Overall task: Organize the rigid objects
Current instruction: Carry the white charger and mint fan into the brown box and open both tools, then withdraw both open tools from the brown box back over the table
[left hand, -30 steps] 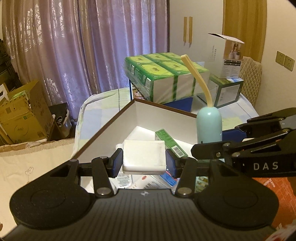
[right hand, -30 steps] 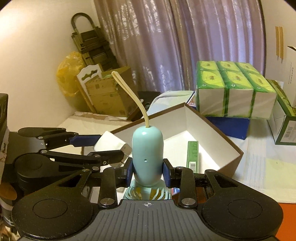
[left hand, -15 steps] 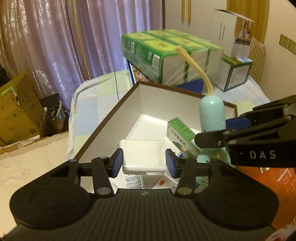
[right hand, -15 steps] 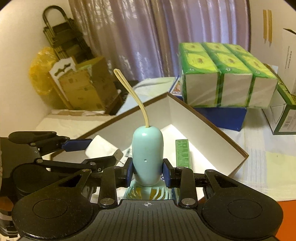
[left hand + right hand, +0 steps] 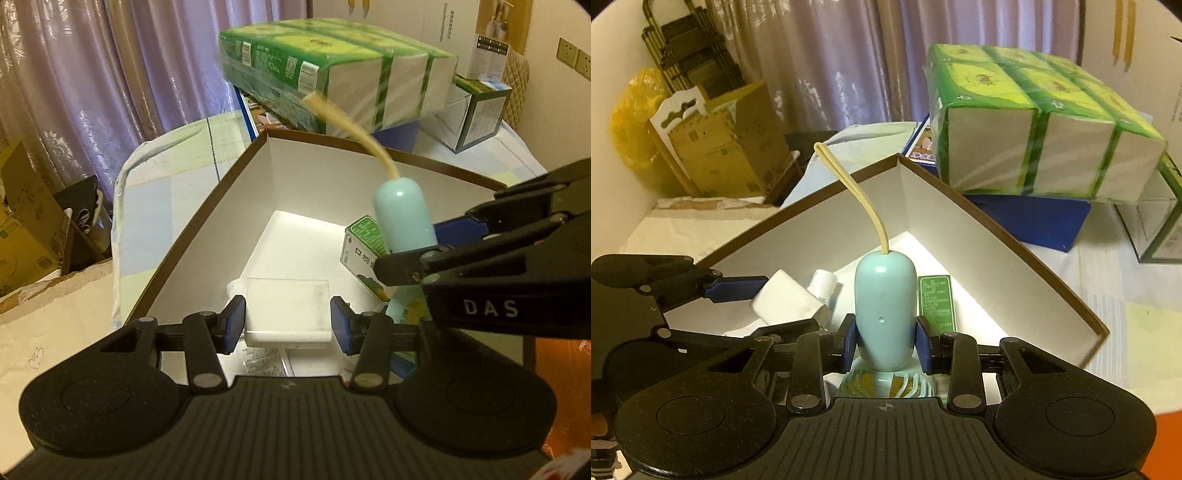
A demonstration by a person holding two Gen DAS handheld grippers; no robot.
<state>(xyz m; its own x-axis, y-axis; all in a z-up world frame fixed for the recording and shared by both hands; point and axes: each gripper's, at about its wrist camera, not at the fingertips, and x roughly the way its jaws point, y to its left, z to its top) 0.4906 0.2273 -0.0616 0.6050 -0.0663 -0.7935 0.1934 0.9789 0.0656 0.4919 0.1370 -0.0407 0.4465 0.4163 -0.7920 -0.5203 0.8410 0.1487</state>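
My left gripper [image 5: 287, 319] is shut on a flat white block [image 5: 287, 310], held over the near end of an open brown-rimmed box [image 5: 207, 206] with a white inside. My right gripper [image 5: 885, 341] is shut on a pale blue capsule-shaped handle [image 5: 884, 306] with a cream strap loop [image 5: 857, 195]; a fan-like head shows below its pads. In the left wrist view the blue handle [image 5: 402, 218] hangs at the right over the box, gripped by the right gripper [image 5: 402, 258]. A small green carton [image 5: 936, 302] lies on the box floor. The white block [image 5: 786, 299] shows left of the handle.
A shrink-wrapped stack of green tissue packs [image 5: 1034, 122] sits on a blue box [image 5: 1034, 218] behind the open box. A green-edged carton [image 5: 480, 110] stands at the back right. Cardboard boxes [image 5: 720, 147] and curtains fill the left background. A light cloth [image 5: 166, 166] covers the table.
Both grippers have moved forward and down over the open box, each keeping its object. The box now fills more of both views, and its floor shows beneath the held things.
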